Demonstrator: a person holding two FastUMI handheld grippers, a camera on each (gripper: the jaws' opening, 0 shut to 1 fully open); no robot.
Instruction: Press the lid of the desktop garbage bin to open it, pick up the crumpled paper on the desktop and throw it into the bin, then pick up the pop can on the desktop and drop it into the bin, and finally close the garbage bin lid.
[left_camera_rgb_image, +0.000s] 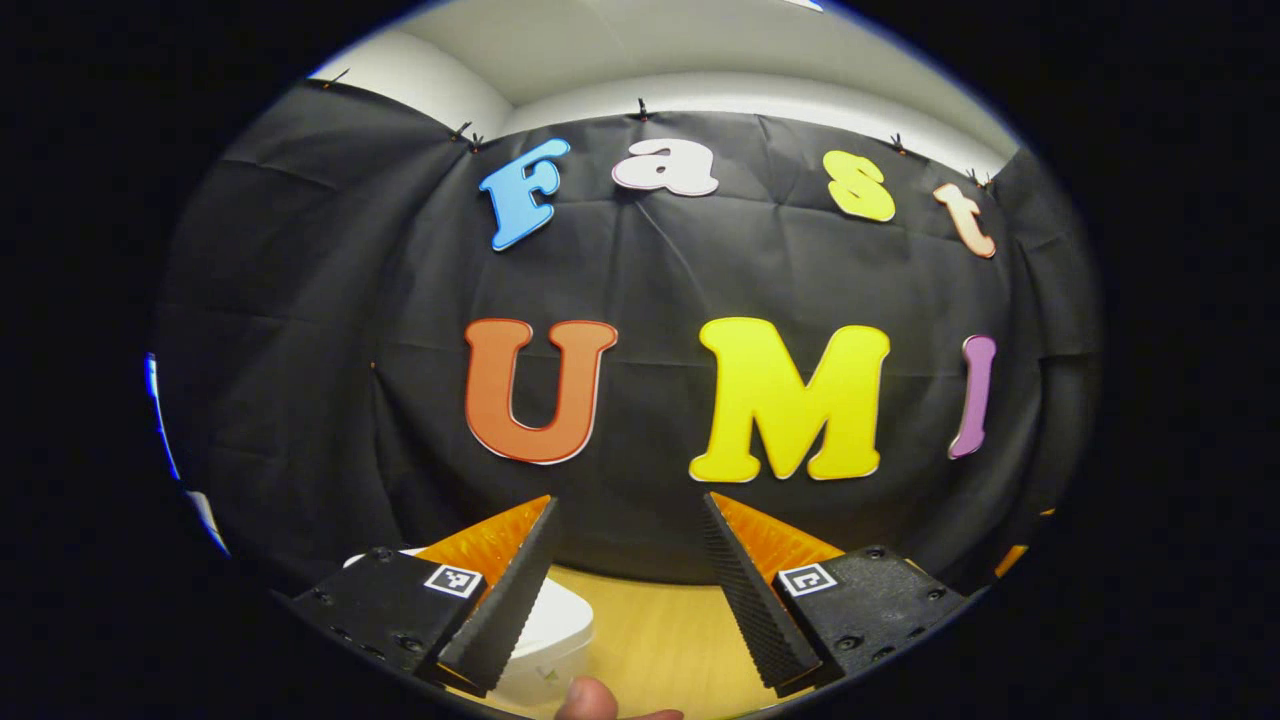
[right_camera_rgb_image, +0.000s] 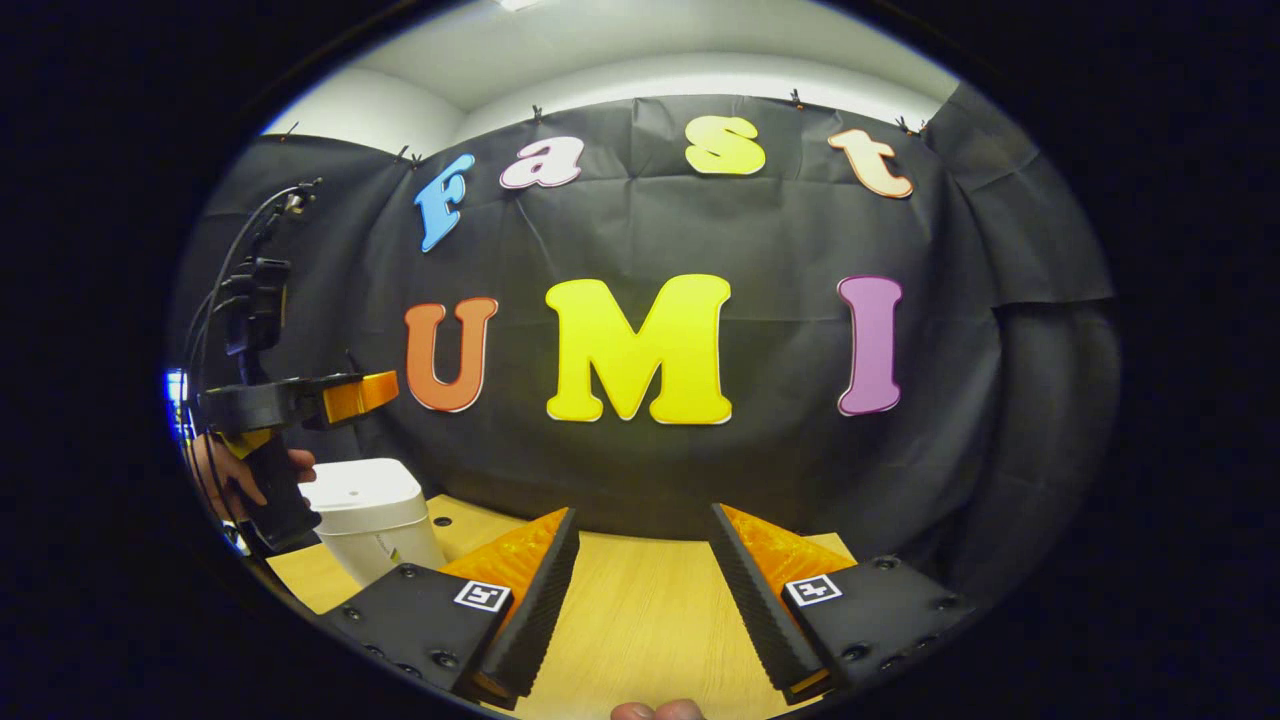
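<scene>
The white garbage bin (left_camera_rgb_image: 555, 635) sits low on the wooden desk, partly hidden behind my left gripper's own finger, its lid down. My left gripper (left_camera_rgb_image: 628, 505) is held above the desk, open, with nothing between its fingers. In the right gripper view the bin (right_camera_rgb_image: 370, 515) stands at the left with its lid shut, and the left gripper (right_camera_rgb_image: 362, 395) hangs above it in a person's hand (right_camera_rgb_image: 225, 470). My right gripper (right_camera_rgb_image: 643, 520) is open and empty over the desk.
The wooden desk (right_camera_rgb_image: 640, 620) runs up to the black cloth wall at the back. A fingertip (left_camera_rgb_image: 590, 700) shows at the bottom edge of the left gripper view. Cables (right_camera_rgb_image: 240, 240) rise from the left gripper.
</scene>
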